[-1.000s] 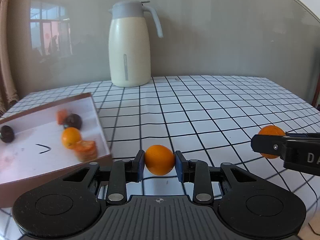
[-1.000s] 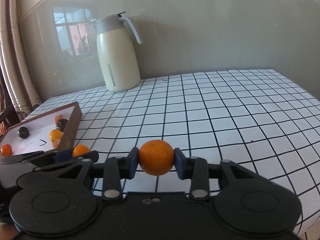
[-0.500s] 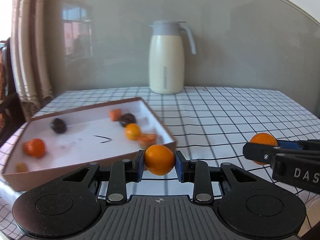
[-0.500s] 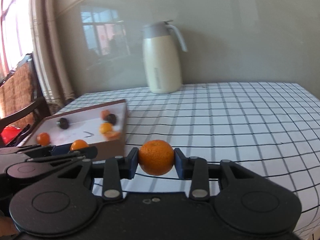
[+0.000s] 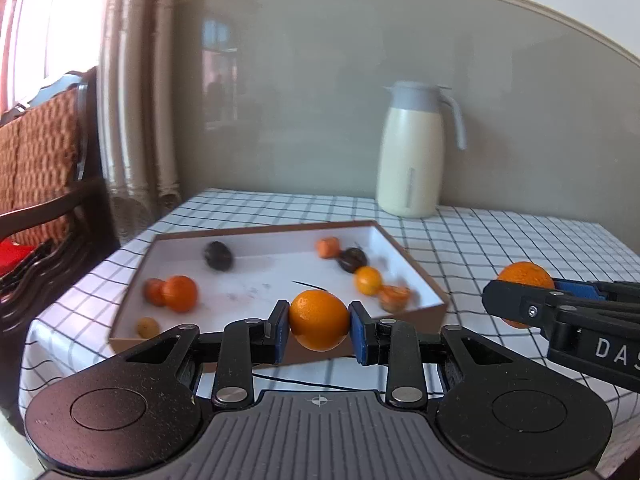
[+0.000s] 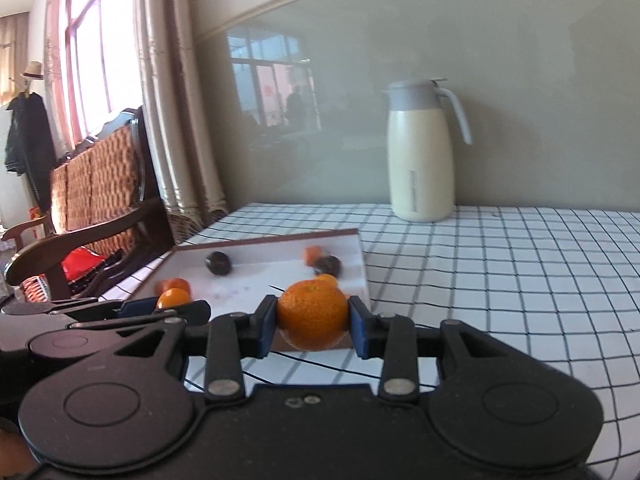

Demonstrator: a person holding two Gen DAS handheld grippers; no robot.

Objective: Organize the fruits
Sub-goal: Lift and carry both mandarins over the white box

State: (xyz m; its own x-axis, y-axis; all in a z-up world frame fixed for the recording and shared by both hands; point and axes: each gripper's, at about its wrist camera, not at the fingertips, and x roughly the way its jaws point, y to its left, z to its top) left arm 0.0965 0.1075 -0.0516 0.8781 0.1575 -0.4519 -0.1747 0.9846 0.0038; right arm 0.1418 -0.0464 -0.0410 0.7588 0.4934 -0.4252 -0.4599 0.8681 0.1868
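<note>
While both hand-held tools hang above the near edge of a checked tablecloth, the left gripper has its blue pads clamped on a smooth orange, and the right gripper pinches a pebbly-skinned mandarin in the same narrow hold. Seen from the left wrist camera, the right gripper enters from the right side with its mandarin out over the cloth, just beside the tray's right wall. Seen from the right wrist camera, the left gripper reaches in from the left with its orange in front of the tray's near wall.

Beyond the tools lies a shallow brown-sided cardboard tray with a white floor, set at the table's left end close to the left edge. Inside it, a dark round fruit sits toward the far left corner; a second dark fruit and a small orange-red piece lie near the far right corner. A small orange citrus and a cut citrus piece rest along the right wall. Two orange fruits touch one another by the left wall, and a small yellowish fruit lies at the near left corner. All are blurred.

A cream thermal jug with a grey lid and handle stands upright at the far edge against the grey wall. A dark wooden chair with a woven back stands off the table's left end, before beige curtains.
</note>
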